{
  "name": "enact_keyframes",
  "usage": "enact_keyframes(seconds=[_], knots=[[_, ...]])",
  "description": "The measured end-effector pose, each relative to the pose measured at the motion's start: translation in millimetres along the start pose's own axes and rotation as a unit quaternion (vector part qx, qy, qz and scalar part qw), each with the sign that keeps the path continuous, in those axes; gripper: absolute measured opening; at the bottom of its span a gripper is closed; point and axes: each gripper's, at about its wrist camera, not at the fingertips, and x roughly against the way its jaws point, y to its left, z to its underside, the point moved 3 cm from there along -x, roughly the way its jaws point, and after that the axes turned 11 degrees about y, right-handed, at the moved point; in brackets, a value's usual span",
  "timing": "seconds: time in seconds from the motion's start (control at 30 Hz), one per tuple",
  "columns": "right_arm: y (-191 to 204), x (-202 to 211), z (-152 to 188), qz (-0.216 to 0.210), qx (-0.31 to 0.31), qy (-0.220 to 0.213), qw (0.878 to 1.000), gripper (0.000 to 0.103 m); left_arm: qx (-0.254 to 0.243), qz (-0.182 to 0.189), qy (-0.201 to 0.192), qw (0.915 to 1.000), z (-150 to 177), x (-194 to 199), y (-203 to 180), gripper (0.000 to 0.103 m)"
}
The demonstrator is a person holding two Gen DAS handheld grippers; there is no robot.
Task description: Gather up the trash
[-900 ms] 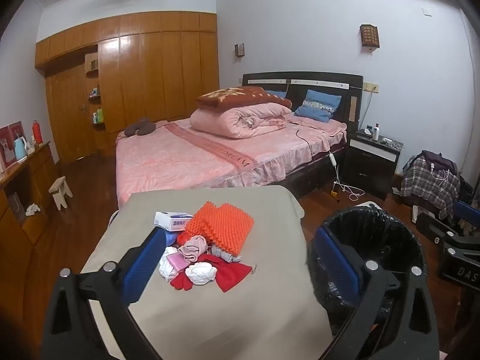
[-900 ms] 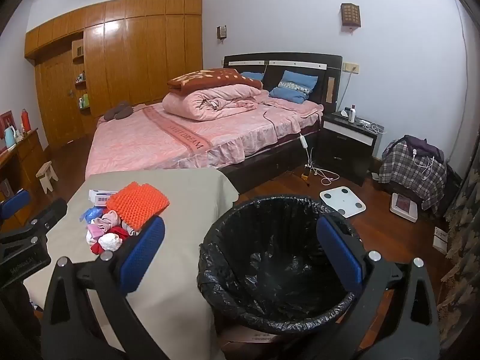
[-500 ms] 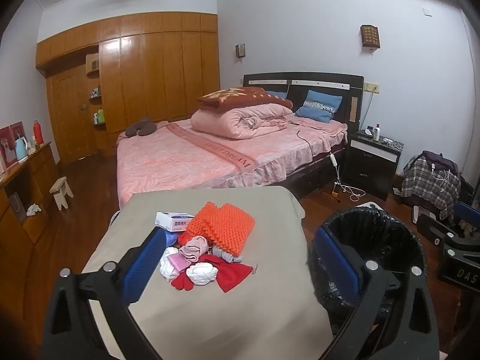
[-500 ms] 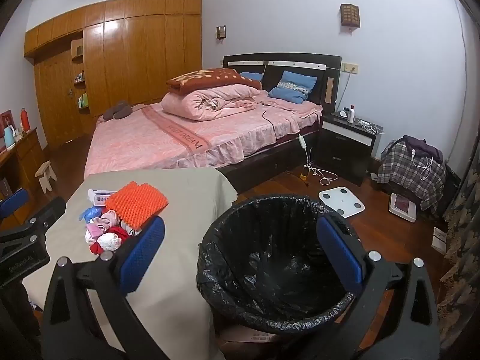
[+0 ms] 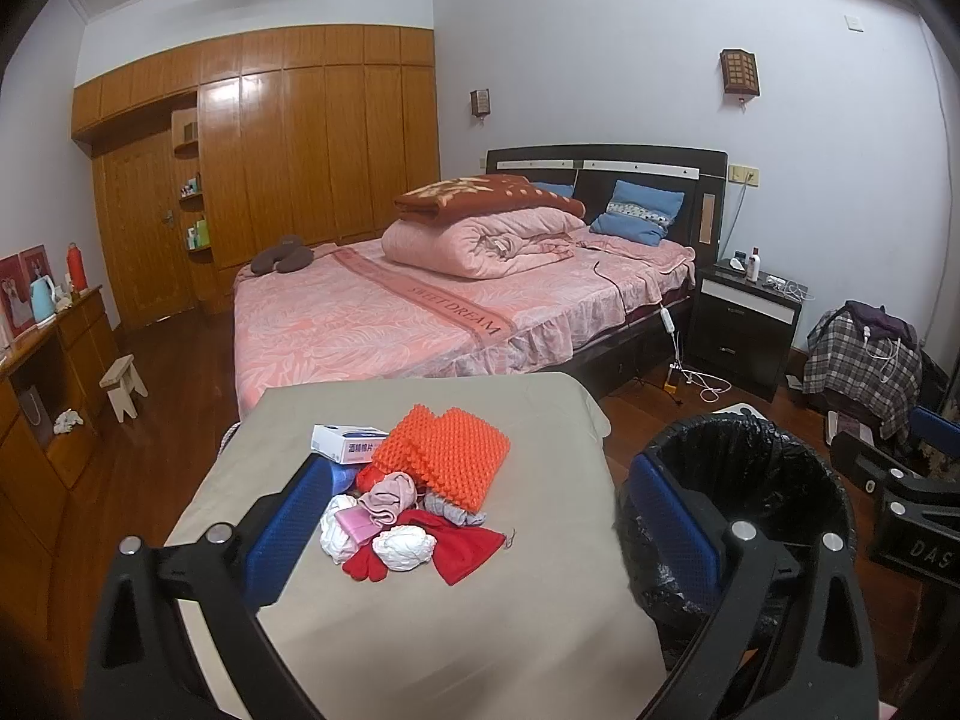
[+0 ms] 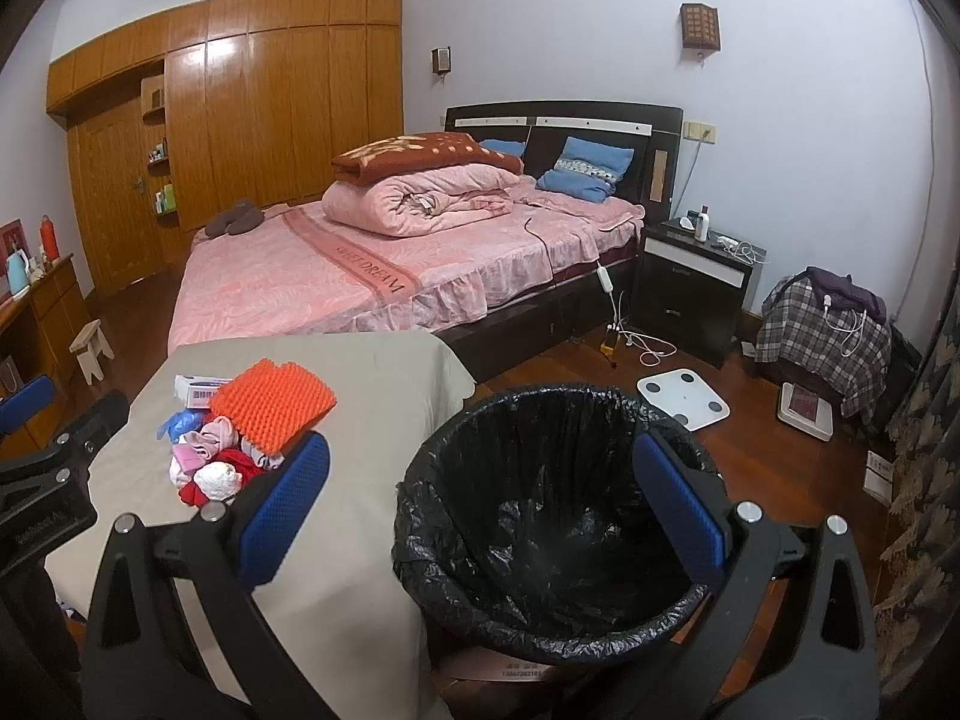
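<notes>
A small heap of trash lies on the beige-covered table (image 5: 432, 618): an orange bumpy foam sheet (image 5: 447, 456), a white box (image 5: 348, 443), a crumpled white tissue ball (image 5: 403, 547), a pink rag (image 5: 390, 495) and a red cloth (image 5: 465, 543). To its right stands a bin with a black liner (image 6: 552, 504). My left gripper (image 5: 480, 528) hovers open above the table's near half, empty. My right gripper (image 6: 480, 504) hangs open over the bin's near rim, also empty. The heap (image 6: 240, 438) shows left of the bin in the right wrist view.
A pink bed (image 5: 432, 306) fills the room behind the table. A dark nightstand (image 6: 690, 294) and a chair with plaid clothes (image 6: 822, 330) stand at the right. A white scale (image 6: 681, 396) lies on the wood floor. A wooden dresser (image 5: 42, 372) lines the left wall.
</notes>
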Motion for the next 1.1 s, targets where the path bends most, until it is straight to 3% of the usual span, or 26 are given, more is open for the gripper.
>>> enact_keyframes(seconds=[1.1], knots=[[2.2,-3.1,2.1,0.000,0.000,0.003,1.000,0.098,0.000,0.000,0.001,1.0000,0.0,-0.1,-0.1,0.097]])
